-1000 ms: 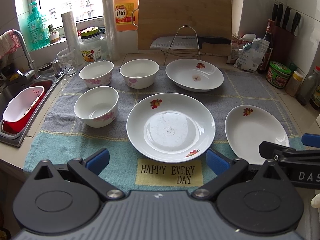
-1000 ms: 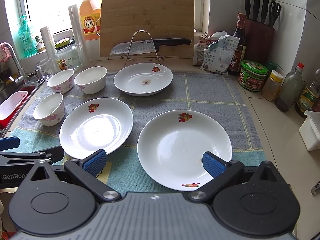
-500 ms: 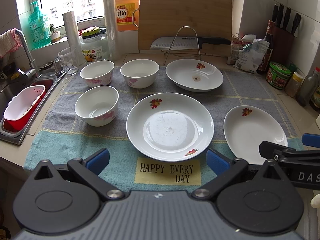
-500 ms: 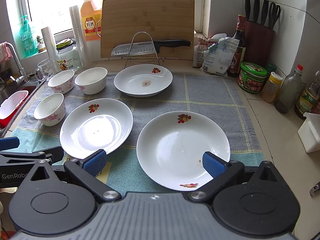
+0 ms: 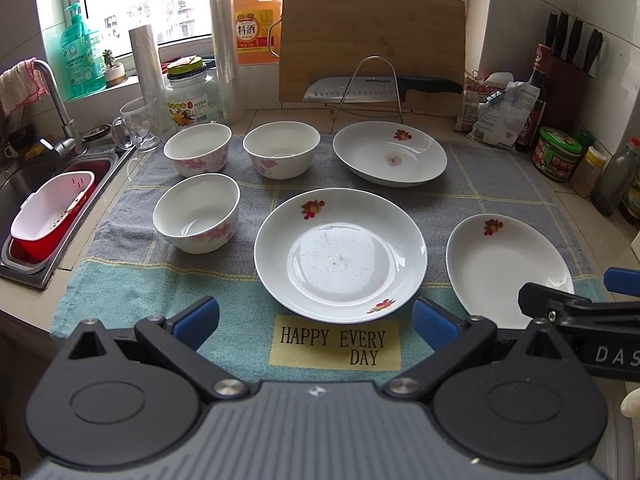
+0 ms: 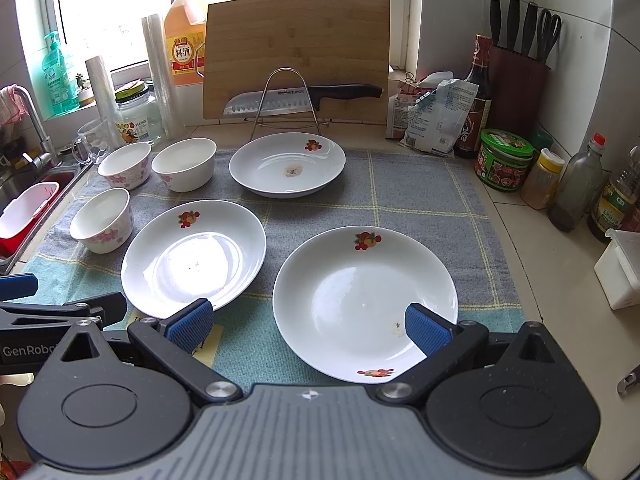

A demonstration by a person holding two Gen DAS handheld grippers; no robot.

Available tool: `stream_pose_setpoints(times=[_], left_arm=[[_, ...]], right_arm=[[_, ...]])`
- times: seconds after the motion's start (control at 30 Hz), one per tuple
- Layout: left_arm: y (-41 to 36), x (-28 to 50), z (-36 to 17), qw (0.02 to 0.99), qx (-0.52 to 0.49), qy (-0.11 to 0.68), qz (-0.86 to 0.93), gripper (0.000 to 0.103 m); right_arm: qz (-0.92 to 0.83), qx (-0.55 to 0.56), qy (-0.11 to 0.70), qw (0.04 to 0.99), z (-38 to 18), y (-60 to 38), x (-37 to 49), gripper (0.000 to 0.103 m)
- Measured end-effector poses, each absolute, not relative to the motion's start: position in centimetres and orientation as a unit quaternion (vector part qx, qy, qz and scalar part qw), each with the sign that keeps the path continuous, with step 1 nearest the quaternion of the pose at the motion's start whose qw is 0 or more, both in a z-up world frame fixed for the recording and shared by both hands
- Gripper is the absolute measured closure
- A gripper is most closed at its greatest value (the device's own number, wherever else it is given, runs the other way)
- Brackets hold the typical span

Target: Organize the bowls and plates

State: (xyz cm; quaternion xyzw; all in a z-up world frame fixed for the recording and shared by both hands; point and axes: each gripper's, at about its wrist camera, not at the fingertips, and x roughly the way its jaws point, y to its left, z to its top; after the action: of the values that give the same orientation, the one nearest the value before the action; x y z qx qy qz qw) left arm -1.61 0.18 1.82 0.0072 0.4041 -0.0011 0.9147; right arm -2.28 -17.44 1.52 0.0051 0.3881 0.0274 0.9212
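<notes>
On the towel (image 5: 500, 176): three bowls (image 5: 196, 212) left, three plates (image 5: 340, 254) right, cutting board (image 5: 372, 40) upright behind, sink (image 5: 24, 176) far left.

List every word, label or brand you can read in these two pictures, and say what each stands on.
"HAPPY EVERY DAY": yellow patch on the towel.
"料酒": orange bottle.
"SUPOR": knife blade.
"DAS", cut off: right gripper.
"GenRobo", cut off: left gripper.
Jar, packet and sauce bottle labels: too small to read.
</notes>
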Motion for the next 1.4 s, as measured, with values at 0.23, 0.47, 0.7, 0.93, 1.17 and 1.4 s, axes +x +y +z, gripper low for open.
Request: stream_pose_setpoints(times=[0.23,0.47,0.7,0.93,1.17,1.4], left_arm=[[0.2,-1.7,1.9,0.915,0.006,0.403,-0.001,0.001],[0.1,-1.9,1.9,0.916,0.007,0.402,0.000,0.001],[-0.3,-2.1,2.2,0.919,0.004,0.394,-0.008,0.001],[-1.0,-2.2,2.1,0.924,0.001,0.383,-0.023,0.001],[-1.7,-2.6,1.7,0.930,-0.013,0.364,-0.041,0.001],[-2.0,-2.3,1.4,0.924,-0.032,0.376,-0.059,0.001]], right_arm=[[0.028,0.005,0.388,0.921,1.6,-17.5,-2.3,0.000],[0.029,0.003,0.385,0.923,1.7,-17.7,-2.4,0.000],[0.030,-0.005,0.376,0.926,1.8,-18.0,-2.8,0.000],[0.034,-0.022,0.360,0.932,1.8,-18.5,-3.2,0.000],[0.061,-0.037,0.333,0.940,1.4,-19.9,-3.8,0.000],[0.097,-0.057,0.324,0.939,-0.6,-22.2,-4.2,0.000]])
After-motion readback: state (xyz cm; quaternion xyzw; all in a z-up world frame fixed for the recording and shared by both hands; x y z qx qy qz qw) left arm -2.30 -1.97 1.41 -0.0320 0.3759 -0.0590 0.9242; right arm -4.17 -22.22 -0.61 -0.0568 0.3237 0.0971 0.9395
